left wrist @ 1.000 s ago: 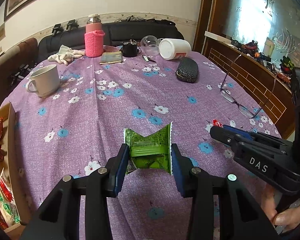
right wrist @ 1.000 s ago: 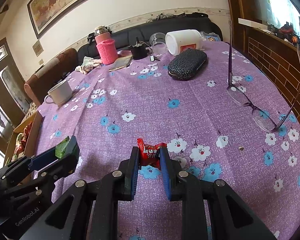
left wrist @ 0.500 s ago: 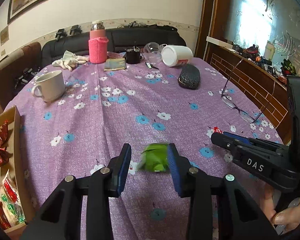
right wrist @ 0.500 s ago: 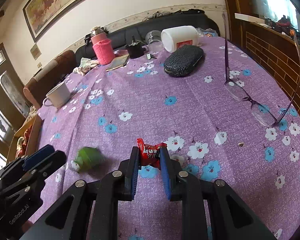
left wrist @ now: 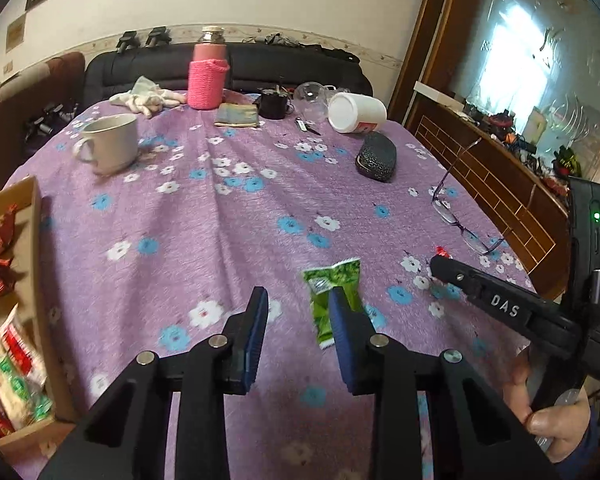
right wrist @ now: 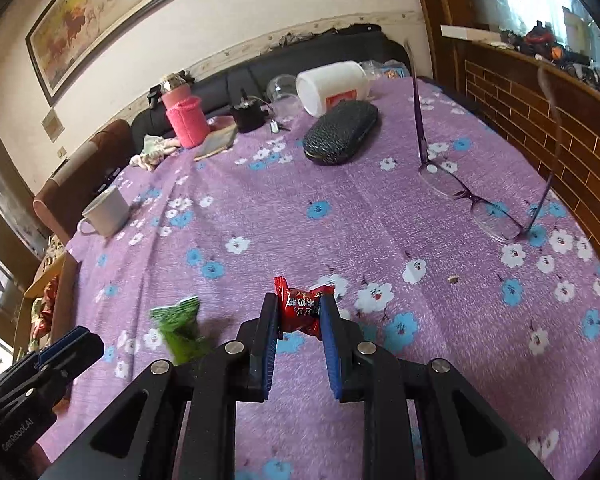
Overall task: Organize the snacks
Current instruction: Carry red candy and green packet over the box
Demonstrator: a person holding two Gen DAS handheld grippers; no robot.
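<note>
On the purple tabletop [left wrist: 228, 216] my left tool [left wrist: 298, 334] now stands apart, and the green snack [left wrist: 334, 294], clamped a second ago, has dropped just beside its right finger, so I judge I must pick it again. Only the left view shows the snack box [left wrist: 32, 216] at near left, while the right view shows my right tool [right wrist: 299, 322] clamped on the red candy [right wrist: 302, 310].

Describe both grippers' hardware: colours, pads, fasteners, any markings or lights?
Both are matte black angular frames with blue pads on the inner finger faces and round silver fasteners on the links. The left gripper reads "GenRobot.AI" in white on its side in the right wrist view. The right gripper carries white "DAS" lettering and a tall black handle module with a green light. A bare hand grips that handle.
</note>
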